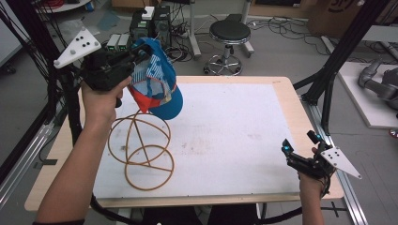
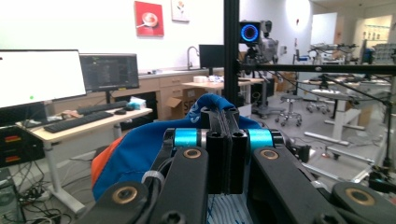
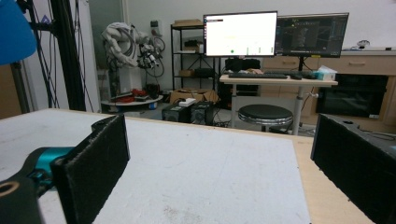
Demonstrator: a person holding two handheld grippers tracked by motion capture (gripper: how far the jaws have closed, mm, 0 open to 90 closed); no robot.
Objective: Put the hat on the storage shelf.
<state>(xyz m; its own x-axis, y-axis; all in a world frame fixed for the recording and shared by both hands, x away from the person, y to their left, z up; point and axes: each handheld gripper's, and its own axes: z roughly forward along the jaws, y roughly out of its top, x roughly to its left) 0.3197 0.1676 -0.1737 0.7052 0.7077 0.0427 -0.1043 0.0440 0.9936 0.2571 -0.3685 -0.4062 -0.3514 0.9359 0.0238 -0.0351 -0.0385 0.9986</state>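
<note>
At the upper left of the high view, the left claw (image 1: 136, 51) is raised above the surface (image 1: 234, 136), its jaws pressed together on the fabric of a blue cap (image 1: 157, 86). The cap has an orange and patterned panel and hangs down and to the right of the jaws, crown and brim drooping toward the middle of the frame. In the left gripper view the left claw (image 2: 225, 119) shows both jaws closed tight, with blue cloth (image 2: 135, 149) bunched behind and around them and an orange edge at the lower left.

Directly beneath the hanging cap, in the left half of the high view, stands a wire stand (image 1: 141, 152) made of tan loops, a rounded frame whose long axis runs from its upper loop near the cap down toward the bottom edge of the frame. The cap's lowest edge sits just above or against the top loop; I cannot tell whether they touch. The coming move seems to turn on this: the stand lies straight below the left claw, so the cap would need to come down over the top loop.

At the lower right of the high view, the right claw (image 1: 295, 157) rests near the surface's edge, well apart from the cap and the stand. In the right gripper view the right claw (image 3: 219, 163) is wide, holding nothing, bare surface between the jaws. The left hand is far nearer the work.
</note>
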